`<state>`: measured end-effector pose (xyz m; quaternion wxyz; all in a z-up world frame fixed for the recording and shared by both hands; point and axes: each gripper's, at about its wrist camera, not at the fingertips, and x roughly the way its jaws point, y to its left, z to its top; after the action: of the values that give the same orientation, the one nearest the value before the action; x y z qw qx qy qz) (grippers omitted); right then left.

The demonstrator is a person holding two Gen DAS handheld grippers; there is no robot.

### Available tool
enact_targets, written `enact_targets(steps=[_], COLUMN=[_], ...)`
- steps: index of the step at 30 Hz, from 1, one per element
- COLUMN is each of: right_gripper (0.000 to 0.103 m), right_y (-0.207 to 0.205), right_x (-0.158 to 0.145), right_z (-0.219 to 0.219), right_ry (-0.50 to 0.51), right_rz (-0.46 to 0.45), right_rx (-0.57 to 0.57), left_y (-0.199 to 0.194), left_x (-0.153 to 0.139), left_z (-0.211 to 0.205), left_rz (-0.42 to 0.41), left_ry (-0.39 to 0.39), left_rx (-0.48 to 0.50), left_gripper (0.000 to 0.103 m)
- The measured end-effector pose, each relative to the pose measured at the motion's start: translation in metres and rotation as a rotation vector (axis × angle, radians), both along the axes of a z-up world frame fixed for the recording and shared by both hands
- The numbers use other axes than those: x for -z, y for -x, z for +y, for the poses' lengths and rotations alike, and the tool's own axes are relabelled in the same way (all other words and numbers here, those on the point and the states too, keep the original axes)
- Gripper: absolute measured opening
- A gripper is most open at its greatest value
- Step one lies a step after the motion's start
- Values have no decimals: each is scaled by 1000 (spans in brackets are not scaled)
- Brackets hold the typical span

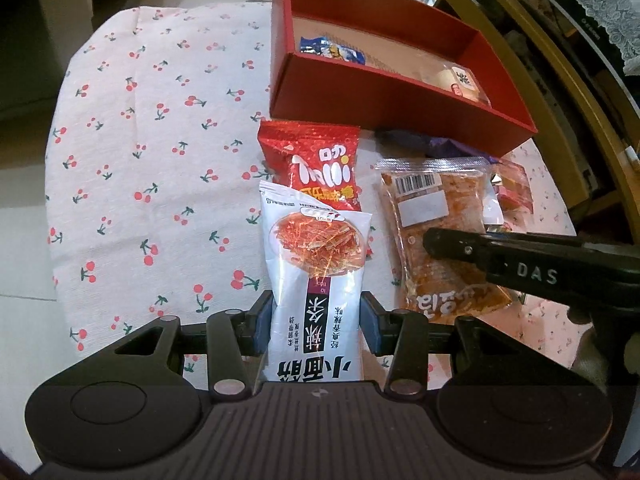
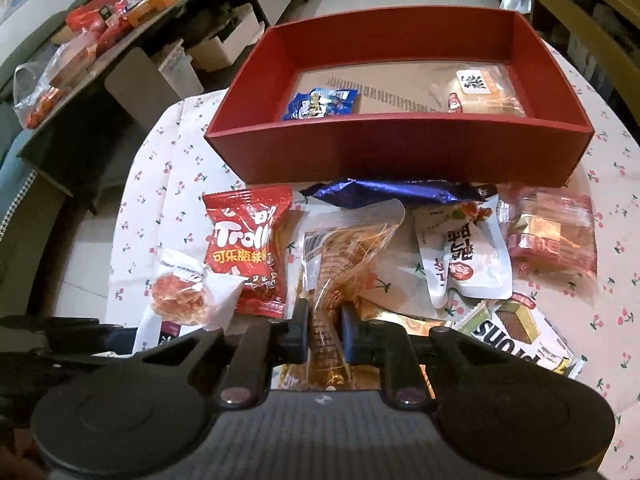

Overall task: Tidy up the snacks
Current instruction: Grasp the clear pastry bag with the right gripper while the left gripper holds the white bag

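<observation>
My left gripper (image 1: 318, 326) is shut on a white spicy-strip packet (image 1: 316, 264), held above the cherry-print cloth (image 1: 160, 160). My right gripper (image 2: 324, 332) is shut on a clear orange snack packet (image 2: 340, 264); that packet also shows in the left wrist view (image 1: 436, 240), with the right gripper's black finger (image 1: 500, 256) on it. A red box (image 2: 400, 152) stands behind the snacks, also in the left wrist view (image 1: 380, 96). It holds a blue packet (image 2: 320, 104) and a pale pastry packet (image 2: 480, 92). A red Trolli bag (image 2: 248, 248) lies left of centre.
On the cloth lie a dark blue wrapper (image 2: 400, 194), a white pouch (image 2: 464, 256), a pink wrapped pack (image 2: 552, 232) and a green-and-white box (image 2: 516, 332). A cluttered side table (image 2: 100, 20) stands far left. Wooden furniture (image 1: 560, 80) is at the right.
</observation>
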<state>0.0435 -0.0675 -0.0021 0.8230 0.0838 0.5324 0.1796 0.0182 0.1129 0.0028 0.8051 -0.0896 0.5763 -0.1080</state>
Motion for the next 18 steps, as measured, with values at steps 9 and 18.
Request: enact_targets(steps=[9,18], right_gripper=[25,25], right_y=[21,40], right_x=[-20,-29], right_z=[-14,-22], right_ry=[-26,-52], right_rz=[-56,-77], right_rx=[12,14], left_y=[2,5], left_x=[-6,-14], left_z=[-10,-26], left_rz=[-22,-42], left_ry=[11,17], left_rx=[15,51], left_gripper=[52,52])
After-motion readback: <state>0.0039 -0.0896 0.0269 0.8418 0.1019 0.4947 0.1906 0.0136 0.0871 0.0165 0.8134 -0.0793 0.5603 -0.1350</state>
